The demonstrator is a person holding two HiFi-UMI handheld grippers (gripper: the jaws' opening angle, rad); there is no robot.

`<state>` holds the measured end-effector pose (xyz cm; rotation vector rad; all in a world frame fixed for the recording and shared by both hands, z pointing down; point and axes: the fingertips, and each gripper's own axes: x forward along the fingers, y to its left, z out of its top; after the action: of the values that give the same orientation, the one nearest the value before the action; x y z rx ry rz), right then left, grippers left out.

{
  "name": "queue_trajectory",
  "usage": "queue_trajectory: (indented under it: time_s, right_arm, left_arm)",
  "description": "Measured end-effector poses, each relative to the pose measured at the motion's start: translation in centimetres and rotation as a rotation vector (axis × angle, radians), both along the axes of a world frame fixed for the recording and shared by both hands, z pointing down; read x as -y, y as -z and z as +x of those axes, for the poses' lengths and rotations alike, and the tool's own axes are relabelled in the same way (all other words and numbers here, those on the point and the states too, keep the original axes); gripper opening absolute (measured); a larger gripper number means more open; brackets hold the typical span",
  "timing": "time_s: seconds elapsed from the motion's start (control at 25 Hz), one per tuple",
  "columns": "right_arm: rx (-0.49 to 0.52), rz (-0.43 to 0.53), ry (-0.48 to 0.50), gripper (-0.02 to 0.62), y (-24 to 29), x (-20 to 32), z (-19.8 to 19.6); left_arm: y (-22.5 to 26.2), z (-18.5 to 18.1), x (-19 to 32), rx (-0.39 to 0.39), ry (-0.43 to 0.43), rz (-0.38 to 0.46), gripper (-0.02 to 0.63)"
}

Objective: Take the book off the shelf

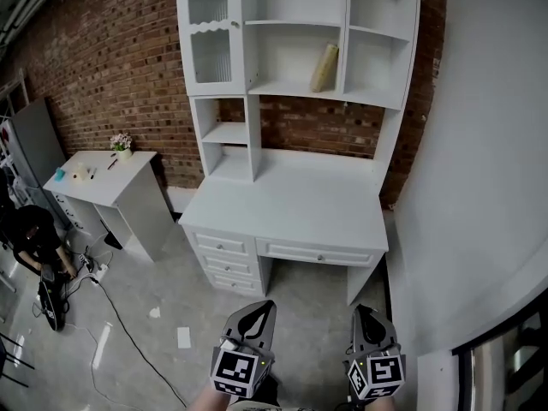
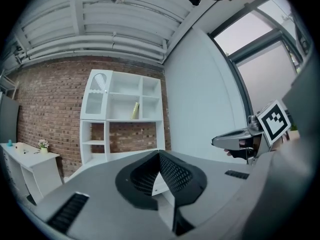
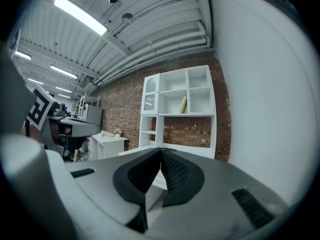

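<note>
A pale yellow book point(image 1: 324, 67) leans upright in the middle upper compartment of the white shelf unit point(image 1: 257, 84) above the desk. It shows small in the left gripper view as the book point(image 2: 135, 110) and in the right gripper view as the book point(image 3: 183, 104). My left gripper point(image 1: 257, 308) and right gripper point(image 1: 366, 313) hang low at the bottom of the head view, far from the shelf, over the floor. Both have their jaws closed together with nothing between them.
The white desk point(image 1: 282, 208) with drawers stands under the shelf against a brick wall. A small white side table point(image 1: 98, 174) with a flower pot is at the left. A person point(image 1: 30, 238) crouches at the far left beside cables on the floor. A white wall point(image 1: 488, 144) runs along the right.
</note>
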<state>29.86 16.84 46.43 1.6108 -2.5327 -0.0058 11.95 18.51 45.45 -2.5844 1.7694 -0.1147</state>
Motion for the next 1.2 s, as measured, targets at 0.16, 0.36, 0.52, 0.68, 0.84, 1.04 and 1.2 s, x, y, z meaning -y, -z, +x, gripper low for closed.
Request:
queue_trajectory:
  time_s: [0.16, 0.36, 0.52, 0.68, 0.84, 1.04, 1.2]
  right_arm:
    - [-0.025, -0.004, -0.041, 0.006, 0.7, 7.1, -4.1]
    - [-0.021, 0.016, -0.075, 0.006, 2.1, 16.1, -9.9]
    - [-0.027, 0.013, -0.078, 0.006, 2.0, 22.4, -14.0]
    - [-0.044, -0.002, -0.075, 0.008, 1.9, 27.3, -16.7]
    - [-0.048, -0.006, -0.070, 0.006, 1.7, 32.1, -18.0]
    - [-0.037, -0.019, -0.051, 0.006, 0.8, 39.1, -18.6]
    - [-0.018, -0.030, -0.009, 0.006, 0.9, 45.7, -18.9]
  left_arm:
    - [2.3, -3.6, 7.3, -0.007, -0.044, 0.032, 0.008]
    - [3.1, -9.6, 15.9, 0.020, -0.065, 0.052, 0.008]
    - [3.1, -14.1, 22.2, 0.040, -0.047, 0.058, 0.008]
    - [2.7, -17.1, 27.2, 0.036, -0.038, 0.045, 0.008]
    - [1.7, -18.8, 31.6, 0.022, -0.024, 0.028, 0.008]
    - [0.6, -19.2, 38.0, 0.036, -0.022, 0.001, 0.008]
    - [0.6, -18.5, 44.0, 0.066, -0.047, 0.008, 0.008]
